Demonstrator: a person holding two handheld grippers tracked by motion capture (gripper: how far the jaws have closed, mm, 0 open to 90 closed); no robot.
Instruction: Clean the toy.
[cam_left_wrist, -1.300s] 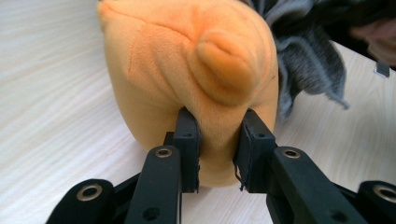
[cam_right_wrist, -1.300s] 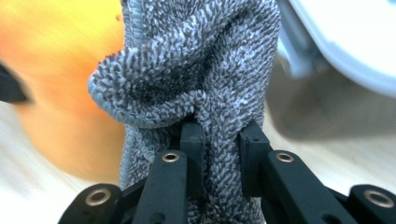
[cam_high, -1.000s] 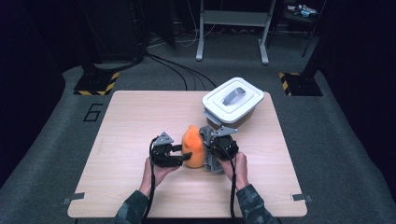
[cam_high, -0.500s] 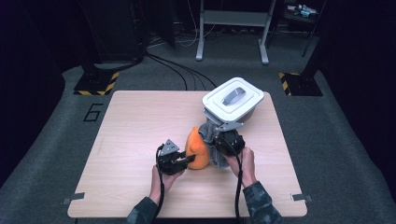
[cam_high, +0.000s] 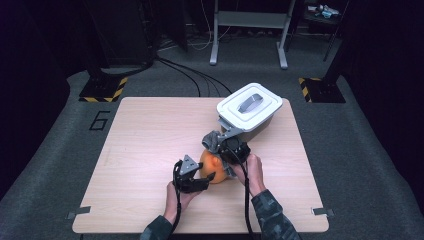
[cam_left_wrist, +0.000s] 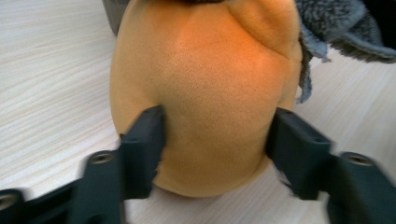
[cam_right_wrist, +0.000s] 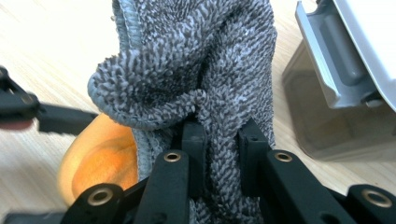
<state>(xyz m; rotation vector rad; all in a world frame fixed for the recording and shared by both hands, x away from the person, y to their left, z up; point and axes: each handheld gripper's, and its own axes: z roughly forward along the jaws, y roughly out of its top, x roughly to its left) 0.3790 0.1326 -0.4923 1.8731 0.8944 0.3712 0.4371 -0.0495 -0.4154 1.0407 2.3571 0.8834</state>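
Note:
An orange soft plush lump (cam_high: 211, 164) (cam_left_wrist: 210, 93) rests on the wooden table (cam_high: 150, 130). My left gripper (cam_high: 206, 177) (cam_left_wrist: 217, 135) reaches in from its near left. Its jaws have just been opening, but both still touch the plush's flanks, and the left one dents it. My right gripper (cam_high: 221, 145) (cam_right_wrist: 222, 140) is shut on a grey microfibre cloth (cam_high: 212, 139) (cam_right_wrist: 196, 60). The cloth hangs bunched above and behind the plush (cam_right_wrist: 98, 154). A corner of the cloth (cam_left_wrist: 336, 28) hangs at the upper right of the left gripper view.
A grey bin with a white handled lid (cam_high: 250, 107) (cam_right_wrist: 345, 70) stands at the table's back right, close behind the right gripper. Bare table stretches away to the left. Dark floor with cables and stand legs surrounds the table.
The left gripper has moved right and nearer, and lower, onto the plush's near side. The right gripper has lifted the cloth a little. The plush now sits lower between the two grippers.

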